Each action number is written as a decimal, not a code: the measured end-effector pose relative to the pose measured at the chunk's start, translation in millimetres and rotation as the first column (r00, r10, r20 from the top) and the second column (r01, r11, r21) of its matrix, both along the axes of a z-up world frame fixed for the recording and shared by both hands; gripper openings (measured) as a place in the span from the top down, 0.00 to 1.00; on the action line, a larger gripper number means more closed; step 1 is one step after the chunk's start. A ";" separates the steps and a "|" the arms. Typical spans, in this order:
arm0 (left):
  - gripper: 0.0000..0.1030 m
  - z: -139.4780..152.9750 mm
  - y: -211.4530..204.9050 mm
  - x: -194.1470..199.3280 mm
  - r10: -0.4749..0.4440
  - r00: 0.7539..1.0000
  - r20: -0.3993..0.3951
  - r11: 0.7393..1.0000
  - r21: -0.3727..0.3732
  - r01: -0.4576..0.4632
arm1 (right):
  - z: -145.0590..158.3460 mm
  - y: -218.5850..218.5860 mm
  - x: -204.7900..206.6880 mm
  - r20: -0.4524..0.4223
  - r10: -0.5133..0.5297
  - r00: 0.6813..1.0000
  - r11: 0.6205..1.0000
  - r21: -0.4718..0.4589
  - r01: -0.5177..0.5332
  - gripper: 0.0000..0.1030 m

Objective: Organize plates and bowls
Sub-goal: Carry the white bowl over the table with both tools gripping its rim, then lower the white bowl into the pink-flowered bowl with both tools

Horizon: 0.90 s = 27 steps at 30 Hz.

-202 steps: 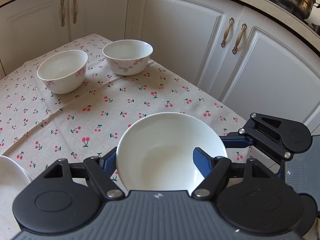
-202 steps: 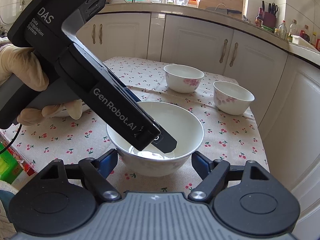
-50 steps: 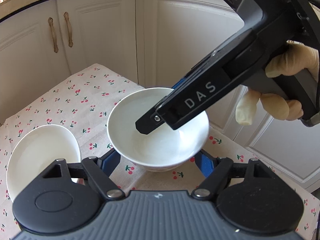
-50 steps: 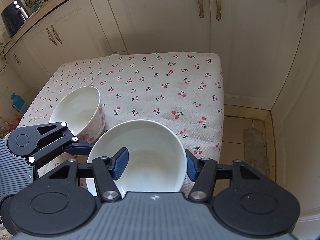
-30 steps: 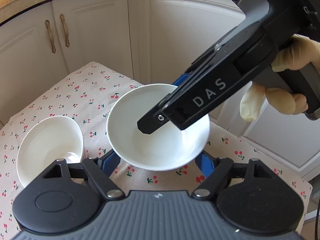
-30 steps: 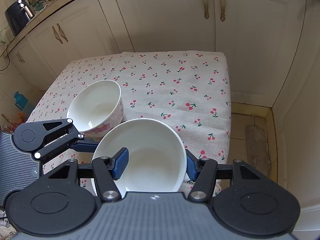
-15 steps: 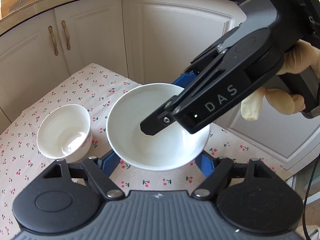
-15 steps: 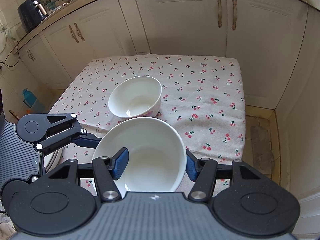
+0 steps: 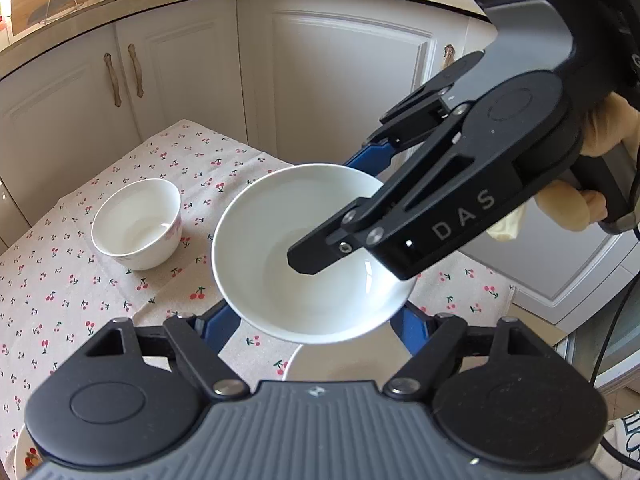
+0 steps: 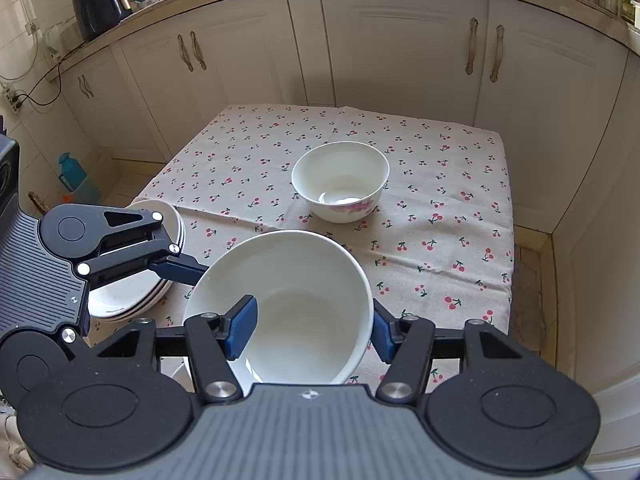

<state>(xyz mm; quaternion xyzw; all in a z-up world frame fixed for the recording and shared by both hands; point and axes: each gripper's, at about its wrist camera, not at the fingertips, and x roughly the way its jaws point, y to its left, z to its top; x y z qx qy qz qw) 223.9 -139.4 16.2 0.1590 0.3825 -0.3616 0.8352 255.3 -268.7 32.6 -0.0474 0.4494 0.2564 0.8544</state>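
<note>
My right gripper [image 10: 314, 328] is shut on the rim of a large plain white bowl [image 10: 296, 304], one pad inside and one outside, and holds it above the cherry-print tablecloth [image 10: 440, 216]. The bowl also shows in the left wrist view [image 9: 304, 256], with the right gripper [image 9: 420, 224] reaching over it. My left gripper [image 9: 316, 324] is open, its blue fingers [image 9: 218, 326] on either side of the bowl's base; its finger [image 10: 176, 268] touches the bowl's left edge. A smaller floral bowl [image 10: 340, 180] stands further back, also seen in the left wrist view [image 9: 136, 224].
A stack of white plates [image 10: 140, 280] lies at the table's left edge. Another white plate's rim [image 9: 312, 360] shows under the held bowl. White cabinets [image 10: 400, 52] surround the table. A blue bottle [image 10: 72, 172] stands on the floor at left.
Over about seven seconds the large bowl has been lifted off the table by my right gripper and carried back; in the last second both views pulled away from the floral bowl.
</note>
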 end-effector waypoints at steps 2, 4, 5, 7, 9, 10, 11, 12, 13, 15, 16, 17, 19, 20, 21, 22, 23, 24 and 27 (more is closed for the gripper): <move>0.22 0.0 5.7 -12.7 -0.004 1.000 -0.002 1.000 0.000 0.004 | 0.0 4.9 -9.3 0.003 0.003 1.000 1.000 -0.005 -0.003 0.37; 0.22 -1.0 9.4 -19.3 -0.009 1.000 -0.006 1.000 0.002 0.009 | -1.4 8.9 -16.9 0.001 0.000 1.000 1.000 -0.006 0.000 0.37; 0.22 -2.3 10.9 -22.4 -0.010 1.000 -0.010 1.000 0.003 0.010 | -2.2 11.0 -20.6 0.000 0.002 1.000 1.000 -0.009 -0.002 0.37; 0.22 -5.3 13.7 -28.2 -0.012 1.000 -0.019 1.000 0.007 0.013 | -5.0 15.0 -28.4 -0.002 0.006 1.000 1.000 -0.012 -0.006 0.37; 0.22 -8.9 16.1 -34.0 -0.015 1.000 -0.027 1.000 0.013 0.015 | -8.8 18.0 -34.7 -0.011 0.010 1.000 1.000 -0.012 -0.010 0.37; 0.22 -10.5 17.1 -36.0 -0.015 0.999 -0.032 1.000 0.016 0.016 | -10.9 18.8 -36.7 -0.017 0.009 1.000 1.000 -0.009 -0.009 0.37; 0.22 -12.3 18.0 -37.9 -0.016 0.999 -0.038 1.000 0.018 0.017 | -13.4 20.2 -39.5 -0.024 0.009 1.000 1.000 -0.007 -0.010 0.37; 0.22 -13.8 18.9 -40.3 -0.017 0.999 -0.042 1.000 0.019 0.018 | -15.5 20.9 -41.2 -0.030 0.010 0.999 1.000 -0.006 -0.011 0.37; 0.22 -15.2 19.2 -42.2 -0.018 0.999 -0.045 1.000 0.021 0.019 | -17.9 21.6 -43.1 -0.038 0.010 0.999 1.000 -0.003 -0.010 0.37; 0.22 -18.6 19.9 -46.0 -0.021 0.999 -0.050 0.999 0.027 0.022 | -21.2 23.0 -46.6 -0.048 0.011 0.999 1.000 -0.002 -0.011 0.37; 0.22 -20.0 20.0 -47.8 -0.022 0.998 -0.053 0.999 0.031 0.024 | -22.7 23.7 -49.0 -0.052 0.010 0.999 1.000 -0.001 -0.010 0.37; 0.22 -21.3 19.8 -48.8 -0.024 0.998 -0.055 0.999 0.036 0.026 | -24.4 24.1 -50.3 -0.056 0.011 0.998 1.000 -0.002 -0.011 0.37; 0.22 -23.9 20.5 -51.5 -0.026 0.998 -0.061 0.999 0.039 0.028 | -28.1 24.6 -53.3 -0.063 0.011 0.998 1.000 -0.002 -0.011 0.37; 0.22 -25.3 20.7 -53.4 -0.028 0.998 -0.065 0.999 0.041 0.030 | -30.1 24.4 -54.5 -0.067 0.010 0.998 1.000 0.001 -0.010 0.37; 0.22 -26.9 20.6 -54.7 -0.029 0.997 -0.069 0.999 0.044 0.032 | -31.9 24.3 -55.4 -0.072 0.010 0.997 1.000 0.002 -0.010 0.37; 0.22 -28.3 20.5 -56.3 -0.030 0.997 -0.072 0.998 0.049 0.034 | -34.1 24.2 -56.0 -0.078 0.009 0.997 1.000 0.005 -0.009 0.37; 0.22 -29.7 20.4 -57.0 -0.032 0.997 -0.075 0.998 0.053 0.036 | -36.2 24.6 -56.6 -0.085 0.008 0.996 1.000 0.005 -0.007 0.37; 0.22 -30.6 20.3 -58.0 -0.033 0.996 -0.077 0.998 0.055 0.038 | -38.2 25.2 -57.1 -0.090 0.008 0.996 1.000 0.001 -0.008 0.37; 0.22 -32.5 20.6 -59.9 -0.037 0.996 -0.082 0.997 0.061 0.042 | -43.5 25.8 -58.5 -0.100 0.005 0.995 1.000 -0.009 -0.006 0.37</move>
